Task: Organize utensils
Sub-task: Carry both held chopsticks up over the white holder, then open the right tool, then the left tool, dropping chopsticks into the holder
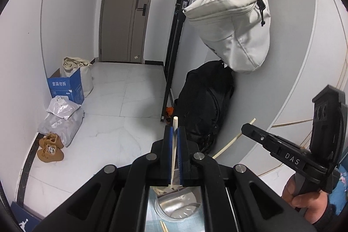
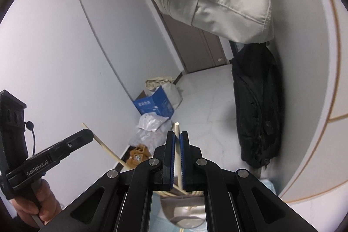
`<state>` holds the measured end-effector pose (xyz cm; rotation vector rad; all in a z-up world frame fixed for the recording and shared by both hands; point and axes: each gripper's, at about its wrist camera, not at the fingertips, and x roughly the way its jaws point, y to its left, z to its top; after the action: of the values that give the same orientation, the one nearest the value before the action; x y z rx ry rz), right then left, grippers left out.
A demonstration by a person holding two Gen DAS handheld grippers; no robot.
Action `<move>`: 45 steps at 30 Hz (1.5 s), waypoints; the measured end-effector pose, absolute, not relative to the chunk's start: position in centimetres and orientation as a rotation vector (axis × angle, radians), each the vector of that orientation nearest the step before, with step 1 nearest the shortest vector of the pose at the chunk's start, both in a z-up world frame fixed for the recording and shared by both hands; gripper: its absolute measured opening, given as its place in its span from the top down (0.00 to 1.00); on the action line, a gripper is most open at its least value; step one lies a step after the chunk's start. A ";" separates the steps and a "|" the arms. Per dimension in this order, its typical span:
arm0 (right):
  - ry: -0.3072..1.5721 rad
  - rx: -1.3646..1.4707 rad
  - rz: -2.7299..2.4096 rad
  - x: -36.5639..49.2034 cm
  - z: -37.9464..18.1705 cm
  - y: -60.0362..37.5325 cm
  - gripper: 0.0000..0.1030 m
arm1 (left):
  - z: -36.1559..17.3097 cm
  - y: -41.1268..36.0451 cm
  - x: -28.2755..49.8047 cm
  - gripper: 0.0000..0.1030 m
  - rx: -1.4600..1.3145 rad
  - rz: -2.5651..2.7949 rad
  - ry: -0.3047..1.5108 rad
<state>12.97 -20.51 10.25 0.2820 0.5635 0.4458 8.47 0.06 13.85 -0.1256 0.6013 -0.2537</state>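
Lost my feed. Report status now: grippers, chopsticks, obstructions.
Left gripper shut on a pale wooden chopstick. Right gripper shut on a second pale chopstick. Both above the shiny metal cup. Nothing seen blocking.

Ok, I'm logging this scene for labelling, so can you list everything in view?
chopsticks: two, pale; one clamped in the left tool, one in the right tool
metal container: one, silver, below the tools
canvas bag: one, off-white, hanging on the wall
black bag: one, on the floor against the wall
cardboard box: one, blue, by the left wall
parcels: two, grey plastic, beside the box
shoes: one pair, tan, on the floor
door: one, brown, at the far end
left tool: black, blue pads
right tool: black, blue pads
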 end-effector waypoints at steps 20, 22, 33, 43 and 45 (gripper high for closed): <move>0.720 0.122 0.472 16.6 3.9 -16.2 0.96 | 7.4 -0.5 11.8 1.00 -0.085 -0.297 0.742; 0.739 0.115 0.477 16.8 3.1 -15.8 0.96 | 6.8 -0.8 11.8 1.00 -0.066 -0.311 0.764; 0.832 0.144 0.493 17.0 -0.6 -15.6 0.93 | 5.2 -0.5 12.6 1.00 -0.071 -0.364 0.910; 0.724 0.264 0.460 13.1 1.7 -19.8 0.53 | 6.7 1.6 10.4 0.74 -0.162 -0.282 0.843; 0.703 0.278 0.454 12.1 2.2 -20.3 0.50 | 7.0 1.8 9.6 0.52 -0.178 -0.258 0.817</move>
<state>12.15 -20.33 2.18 0.2784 0.7034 0.4535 9.61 1.78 6.97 -0.1775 0.8172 -0.2578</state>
